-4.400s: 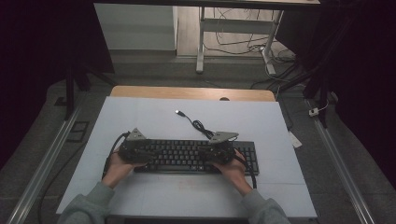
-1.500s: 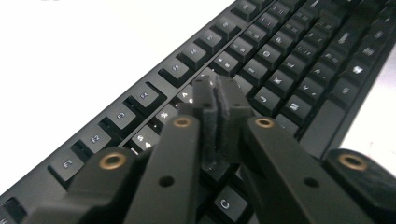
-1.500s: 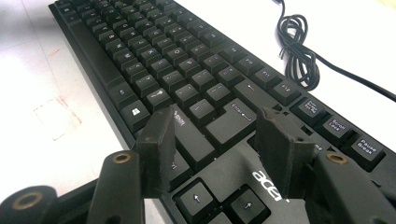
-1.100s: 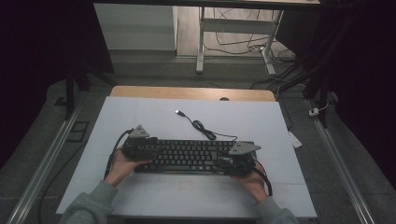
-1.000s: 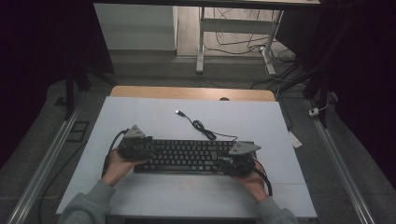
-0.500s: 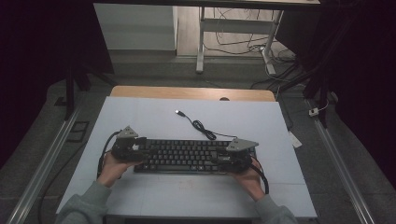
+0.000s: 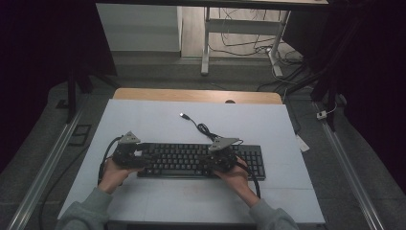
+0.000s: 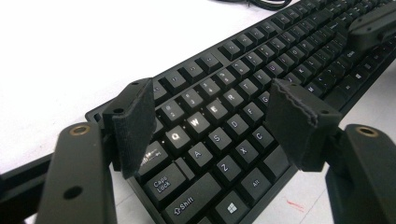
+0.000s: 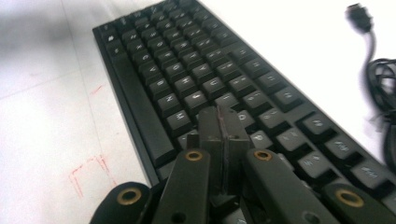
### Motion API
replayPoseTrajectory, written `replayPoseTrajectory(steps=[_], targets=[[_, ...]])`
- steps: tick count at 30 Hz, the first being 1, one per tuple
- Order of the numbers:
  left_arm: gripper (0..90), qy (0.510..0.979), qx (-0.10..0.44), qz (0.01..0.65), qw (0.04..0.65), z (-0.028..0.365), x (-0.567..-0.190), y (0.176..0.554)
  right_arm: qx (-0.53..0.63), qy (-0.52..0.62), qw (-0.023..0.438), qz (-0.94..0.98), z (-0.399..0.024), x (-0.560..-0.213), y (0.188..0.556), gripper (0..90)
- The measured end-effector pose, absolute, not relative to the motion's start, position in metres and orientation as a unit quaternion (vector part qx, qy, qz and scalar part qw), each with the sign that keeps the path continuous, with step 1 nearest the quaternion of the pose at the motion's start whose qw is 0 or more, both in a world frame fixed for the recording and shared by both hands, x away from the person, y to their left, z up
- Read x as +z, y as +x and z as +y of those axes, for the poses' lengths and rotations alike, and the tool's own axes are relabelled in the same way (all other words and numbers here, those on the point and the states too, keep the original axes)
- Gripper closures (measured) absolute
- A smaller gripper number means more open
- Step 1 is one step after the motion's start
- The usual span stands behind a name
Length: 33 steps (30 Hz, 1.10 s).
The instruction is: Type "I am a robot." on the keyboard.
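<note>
One black full-size keyboard (image 7: 201, 161) lies near the front edge of the one white-topped table (image 7: 158, 120); one black coiled USB cable (image 7: 203, 128) runs from it toward the table's far edge; two hand-held black grippers, left (image 7: 140, 154) and right (image 7: 213, 162), are over it

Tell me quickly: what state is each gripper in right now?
Left gripper: open, fingers apart above the keyboard, holding nothing.
Right gripper: closed, fingers pressed together over the keys, nothing between them; they have just been closing.
</note>
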<state>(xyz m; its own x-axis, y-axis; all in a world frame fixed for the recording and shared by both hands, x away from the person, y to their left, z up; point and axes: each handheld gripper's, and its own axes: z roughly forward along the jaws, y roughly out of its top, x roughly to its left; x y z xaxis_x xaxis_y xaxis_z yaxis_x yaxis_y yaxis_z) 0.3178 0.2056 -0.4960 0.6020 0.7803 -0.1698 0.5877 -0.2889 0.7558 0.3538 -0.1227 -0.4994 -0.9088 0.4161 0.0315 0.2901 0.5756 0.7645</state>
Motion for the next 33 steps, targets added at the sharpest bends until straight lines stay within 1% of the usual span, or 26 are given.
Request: replayPoseTrajectory(steps=[11,22,30,31,33], targets=[[32.9,0.797,0.114,0.431,0.408,0.206,-0.499,0.318,0.381,0.191,0.072,0.902,-0.113,-0.512,0.353,89.7],[32.8,0.796,0.115,0.431,0.408,0.205,-0.499,0.318,0.384,0.193,0.075,0.9,-0.114,-0.514,0.352,89.7],[33.0,0.796,0.118,0.429,0.411,0.205,-0.498,0.317,0.434,0.204,0.099,0.872,-0.137,-0.501,0.349,89.4],[32.9,0.795,0.117,0.43,0.41,0.205,-0.498,0.317,0.435,0.207,0.103,0.87,-0.141,-0.5,0.349,84.4],[32.9,0.795,0.117,0.43,0.41,0.205,-0.498,0.317,0.438,0.216,0.116,0.865,-0.147,-0.5,0.349,71.0]])
